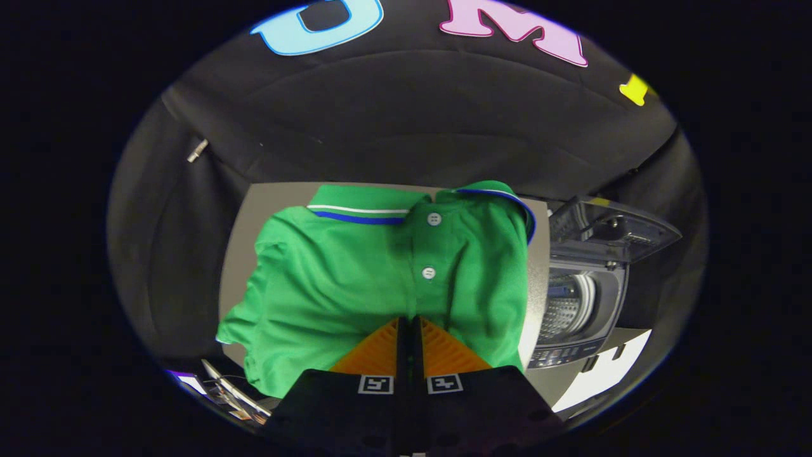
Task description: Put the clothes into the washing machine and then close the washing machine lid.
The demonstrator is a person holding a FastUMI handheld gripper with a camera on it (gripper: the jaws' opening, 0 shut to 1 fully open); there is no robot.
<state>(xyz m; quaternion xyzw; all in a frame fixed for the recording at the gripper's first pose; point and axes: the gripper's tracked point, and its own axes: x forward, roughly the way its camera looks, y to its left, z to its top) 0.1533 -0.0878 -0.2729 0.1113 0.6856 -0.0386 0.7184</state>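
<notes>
Just ahead of our fingertips, at twelve o'clock, lies the green polo shirt [355, 273], spread flat on the grey table [236, 254] with its collar away from us. We judge it light, soft and limp, likely to sag and trail when lifted, so a bunched fold near the button placket seems the best hold. Our gripper [409, 324] has its fingers drawn together to a narrow slit, resting at the shirt's near hem; whether cloth is pinched between them we cannot tell. At three o'clock stands the washing machine [580, 304], lid [609, 225] raised.
</notes>
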